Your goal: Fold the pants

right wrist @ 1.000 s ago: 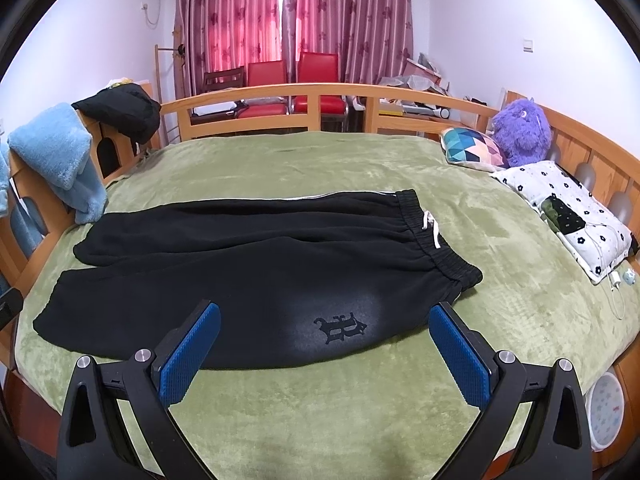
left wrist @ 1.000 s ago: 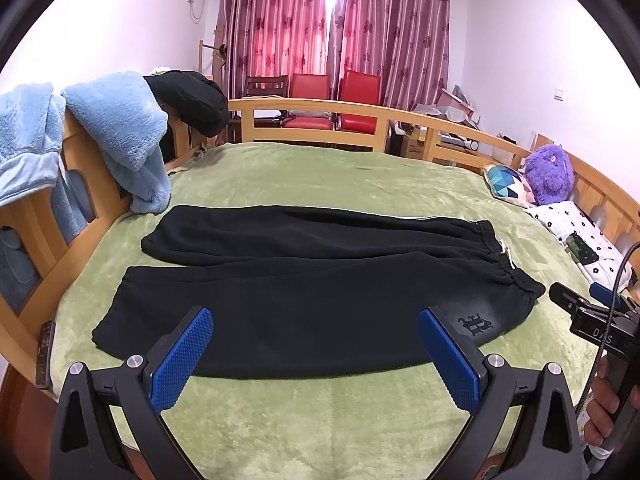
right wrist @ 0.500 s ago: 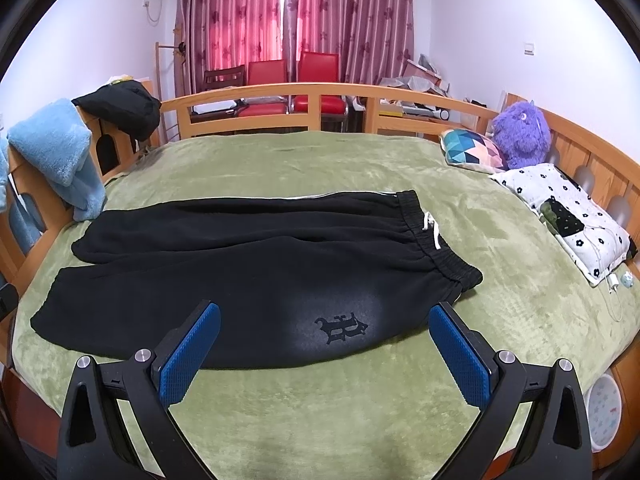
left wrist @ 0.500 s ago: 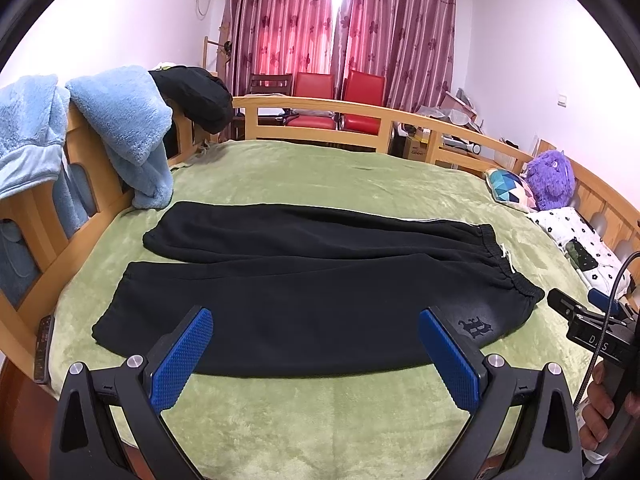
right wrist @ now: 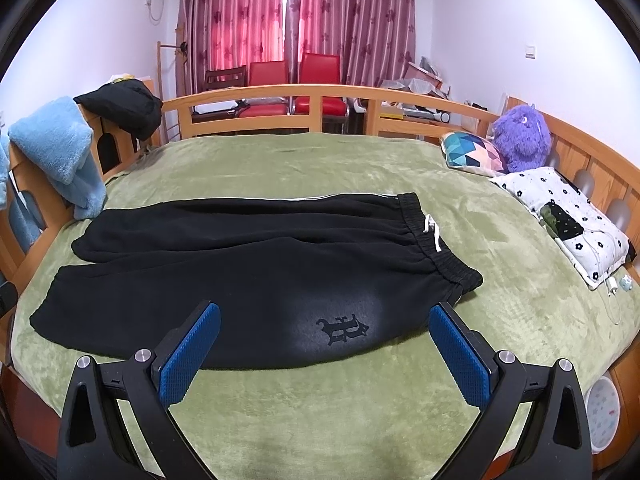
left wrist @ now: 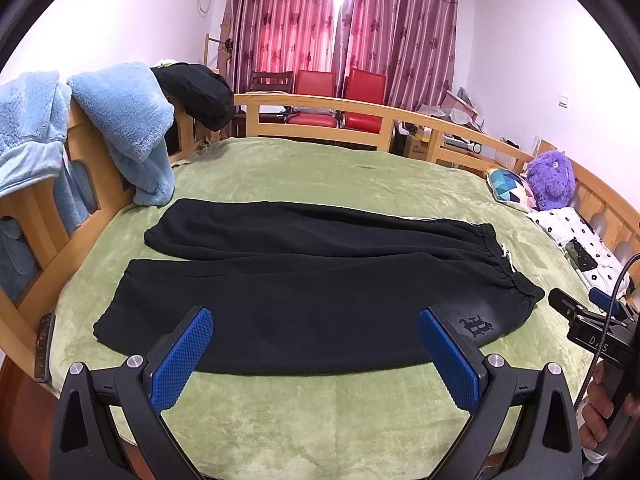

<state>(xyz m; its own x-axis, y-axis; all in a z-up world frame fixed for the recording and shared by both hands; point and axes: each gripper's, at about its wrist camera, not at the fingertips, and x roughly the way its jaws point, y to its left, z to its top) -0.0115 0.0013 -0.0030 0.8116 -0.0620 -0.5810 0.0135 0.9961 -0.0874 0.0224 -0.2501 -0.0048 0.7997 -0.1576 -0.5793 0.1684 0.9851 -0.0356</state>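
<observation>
Bed (left wrist: 320, 176) with green blanket filling mid-frame; black pants (left wrist: 312, 284) lie flat and unfolded across its centre, legs toward frame left, waistband (right wrist: 436, 244) right. Versus a second ago the view has barely shifted, so folding has not begun: left tongs (left wrist: 316, 360) and right tongs (right wrist: 324, 350) hover wide open, empty

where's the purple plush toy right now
The purple plush toy sits at the bed's far right corner in the right wrist view, against the wooden rail, just behind the geometric-patterned pillow.
</observation>
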